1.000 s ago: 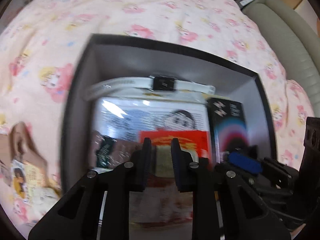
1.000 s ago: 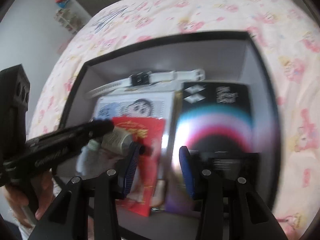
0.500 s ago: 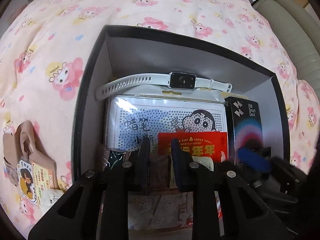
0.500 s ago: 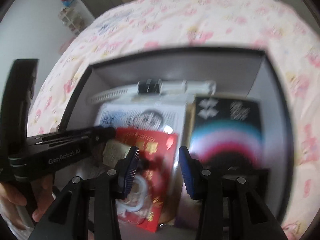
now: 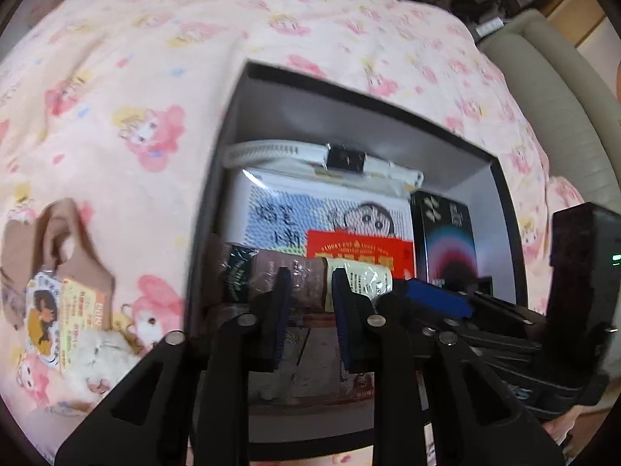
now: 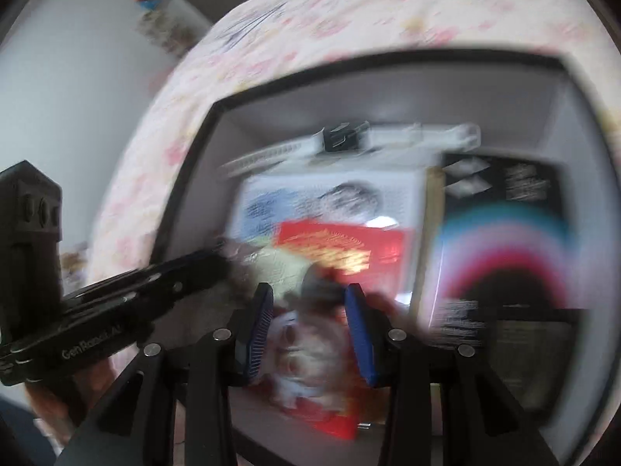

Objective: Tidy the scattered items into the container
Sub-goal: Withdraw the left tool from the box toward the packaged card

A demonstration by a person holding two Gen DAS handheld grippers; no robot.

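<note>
Left wrist view: left gripper (image 5: 308,291) clenches a brown wrapped tube (image 5: 310,279), now lifted slightly, so it is not yet released into the box (image 5: 388,116). Right gripper (image 6: 306,334), jaws opening, nothing clearly gripped, angles down beside it. Farther off, a carded toy (image 5: 58,299) waits on the bedspread (image 5: 155,58).

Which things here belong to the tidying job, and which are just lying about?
Job: black box; wrapped roll; tagged plush keychain, outside the box; watch and red envelope, inside.
Lying about: pink bedding; beige sofa.
</note>
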